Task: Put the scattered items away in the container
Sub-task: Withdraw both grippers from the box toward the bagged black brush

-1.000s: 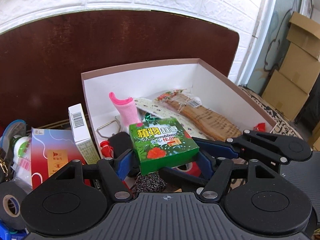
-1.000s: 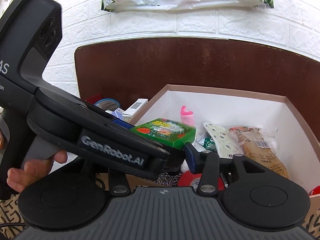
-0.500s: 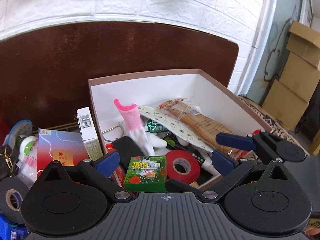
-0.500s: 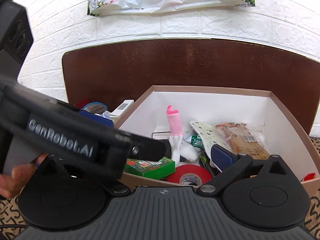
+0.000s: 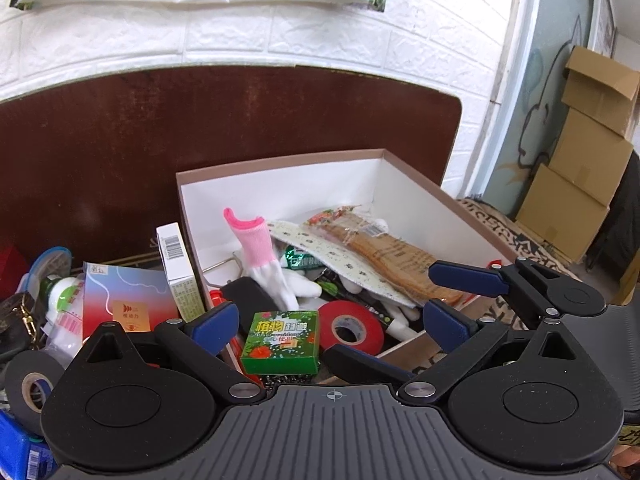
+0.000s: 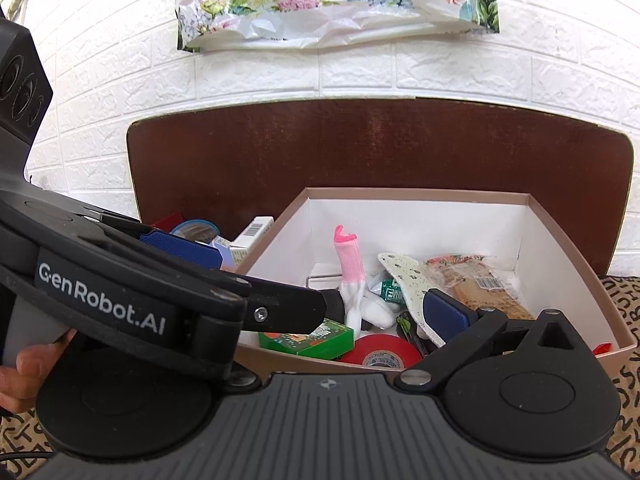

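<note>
1. Dropped since a second ago: green box (image 5: 281,342), then pinched between both tools, now lying in the near corner of the container (image 5: 280,160), just beside the red tape roll (image 5: 351,327).
2. Left gripper (image 5: 332,322): released, jaws just spread wide, nothing between the pads.
3. Right gripper (image 5: 452,298): likewise let go, jaws just opened, empty, over the container's near edge.
4. Step in hand, as judged: deposit done, retreat from the container.
5. Still outside on the left: barcode carton (image 5: 176,270) leaning on the wall, red-blue packet (image 5: 124,300), black tape roll (image 5: 30,386).
6. Next, probably: swing left, square the jaws on one loose item, clamp, lift over the rim.
</note>
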`<state>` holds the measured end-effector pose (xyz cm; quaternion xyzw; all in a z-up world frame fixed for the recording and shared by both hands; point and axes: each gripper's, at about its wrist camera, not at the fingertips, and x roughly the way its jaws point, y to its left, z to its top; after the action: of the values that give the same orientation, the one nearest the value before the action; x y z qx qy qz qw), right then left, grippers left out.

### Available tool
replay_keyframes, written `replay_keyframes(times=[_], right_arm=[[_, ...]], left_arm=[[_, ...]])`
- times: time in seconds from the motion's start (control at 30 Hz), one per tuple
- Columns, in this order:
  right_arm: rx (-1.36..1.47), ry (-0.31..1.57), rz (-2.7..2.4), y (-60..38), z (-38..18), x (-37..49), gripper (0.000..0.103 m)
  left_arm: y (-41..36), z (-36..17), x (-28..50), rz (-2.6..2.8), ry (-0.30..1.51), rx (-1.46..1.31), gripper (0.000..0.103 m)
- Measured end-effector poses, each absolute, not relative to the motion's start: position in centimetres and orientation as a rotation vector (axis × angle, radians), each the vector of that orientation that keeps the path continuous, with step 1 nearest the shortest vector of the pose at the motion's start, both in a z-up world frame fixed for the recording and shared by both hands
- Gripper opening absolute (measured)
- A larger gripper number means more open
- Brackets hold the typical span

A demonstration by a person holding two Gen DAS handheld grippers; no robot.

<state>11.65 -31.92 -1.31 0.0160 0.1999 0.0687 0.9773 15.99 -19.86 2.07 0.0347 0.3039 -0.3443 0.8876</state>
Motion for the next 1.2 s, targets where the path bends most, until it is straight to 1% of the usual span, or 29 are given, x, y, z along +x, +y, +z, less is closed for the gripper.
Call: replay_keyframes(times=[0.33, 0.63, 1.0, 1.2], right_arm=[[0.029, 0.322, 0.149, -30.2, 0.0, 8.9, 0.102], [-0.057, 0.264, 0.191, -26.3, -0.3, 5.2, 0.102], [-0.072, 0.337, 0.270, -21.8, -4.2, 2.4, 0.102], [-0.061, 0.401, 0.295, -20.1, -6.5, 1.8, 0.101]], left_arm=[[-17.5, 3.3, 12.6, -0.697, 0.577, 0.012, 0.103], [-13.5, 2.1, 8.4, -0.631, 0.548, -0.051, 0.103], [-8.9, -2.2, 4.7, -0.551, 0.637, -0.119, 0.103], [-7.0, -4.8, 4.3, -0.508, 0.715, -0.149, 0.103]])
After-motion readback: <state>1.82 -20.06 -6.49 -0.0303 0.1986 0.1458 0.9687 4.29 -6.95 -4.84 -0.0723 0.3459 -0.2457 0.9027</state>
